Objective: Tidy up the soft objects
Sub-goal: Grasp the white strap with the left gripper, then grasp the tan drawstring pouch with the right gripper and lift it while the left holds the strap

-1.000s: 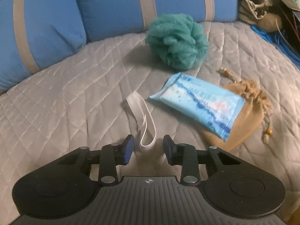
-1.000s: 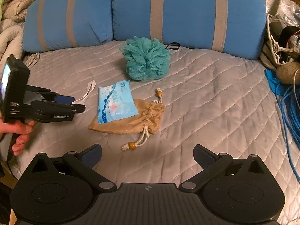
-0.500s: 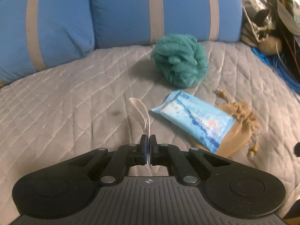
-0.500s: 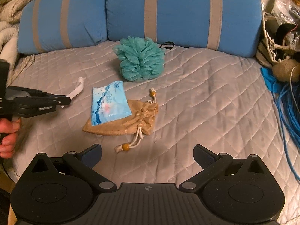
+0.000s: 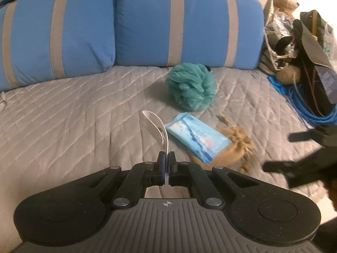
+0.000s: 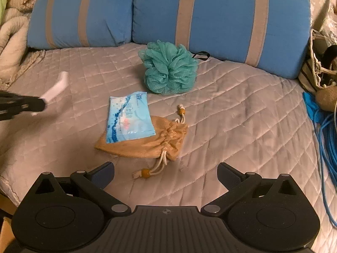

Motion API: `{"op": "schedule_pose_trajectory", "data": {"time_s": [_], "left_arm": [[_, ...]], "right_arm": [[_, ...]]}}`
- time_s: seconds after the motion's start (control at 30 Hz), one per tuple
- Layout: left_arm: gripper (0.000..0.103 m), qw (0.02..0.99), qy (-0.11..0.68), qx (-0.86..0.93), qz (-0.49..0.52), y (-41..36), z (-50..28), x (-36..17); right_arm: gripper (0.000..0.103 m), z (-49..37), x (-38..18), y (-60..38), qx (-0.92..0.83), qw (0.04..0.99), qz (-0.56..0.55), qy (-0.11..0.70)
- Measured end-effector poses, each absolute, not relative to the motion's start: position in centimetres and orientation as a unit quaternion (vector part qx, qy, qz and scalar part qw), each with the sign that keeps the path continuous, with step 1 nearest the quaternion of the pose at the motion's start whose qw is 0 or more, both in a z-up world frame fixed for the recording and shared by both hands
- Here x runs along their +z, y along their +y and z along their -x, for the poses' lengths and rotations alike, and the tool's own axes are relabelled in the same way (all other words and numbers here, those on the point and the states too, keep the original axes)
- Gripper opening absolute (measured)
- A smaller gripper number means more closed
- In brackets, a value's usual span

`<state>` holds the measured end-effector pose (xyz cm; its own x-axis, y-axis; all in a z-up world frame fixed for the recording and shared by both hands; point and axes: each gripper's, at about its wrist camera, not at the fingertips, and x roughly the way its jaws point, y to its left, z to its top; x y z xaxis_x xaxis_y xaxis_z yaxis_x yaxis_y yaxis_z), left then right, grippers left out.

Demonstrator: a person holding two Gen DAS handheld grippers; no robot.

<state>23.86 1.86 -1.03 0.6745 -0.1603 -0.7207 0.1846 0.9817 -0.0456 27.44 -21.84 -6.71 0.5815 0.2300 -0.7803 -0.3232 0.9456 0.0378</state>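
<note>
White elastic, a flat looped band (image 5: 154,126), is pinched between the tight-closed jaws of my left gripper (image 5: 166,164) and stands up off the grey quilted cover (image 5: 73,116) at mid-frame. That is the only piece in hand. Right of it, the teal mesh bath puff (image 6: 169,69), the blue tissue packet (image 6: 128,117) and the tan drawstring pouch (image 6: 147,143) under it lie unsorted. My right gripper (image 6: 165,174) hangs spread wide and empty near the pouch. I judge the organizing barely begun.
</note>
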Motion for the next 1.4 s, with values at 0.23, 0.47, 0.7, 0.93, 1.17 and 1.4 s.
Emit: {"op": "schedule_pose_trajectory", "data": {"time_s": [0.23,0.47,0.7,0.93,1.17,1.4], "left_arm": [[0.003,0.912,0.396,-0.108,-0.007,1.7,-22.3,-0.4],[0.003,0.910,0.399,-0.110,0.005,1.8,-22.4,-0.1],[0.003,0.909,0.403,-0.107,0.013,2.2,-22.5,-0.1],[0.003,0.908,0.404,-0.113,0.015,2.0,-22.5,-0.1],[0.003,0.907,0.404,-0.116,0.017,1.8,-22.5,-0.1],[0.003,0.909,0.401,-0.114,0.016,1.6,-22.4,-0.2]], "right_arm": [[0.097,-29.1,-7.6,-21.9,0.163,0.885,0.031,0.434],[0.079,-31.3,-8.7,-21.5,0.166,0.883,0.020,0.440],[0.061,-33.2,-10.1,-21.2,0.169,0.870,-0.006,0.462],[0.029,-33.9,-11.6,-20.4,0.158,0.859,0.004,0.487],[0.012,-33.5,-10.2,-20.3,0.150,0.868,0.022,0.473],[0.012,-33.1,-7.6,-22.2,0.109,0.889,0.013,0.444]]}}
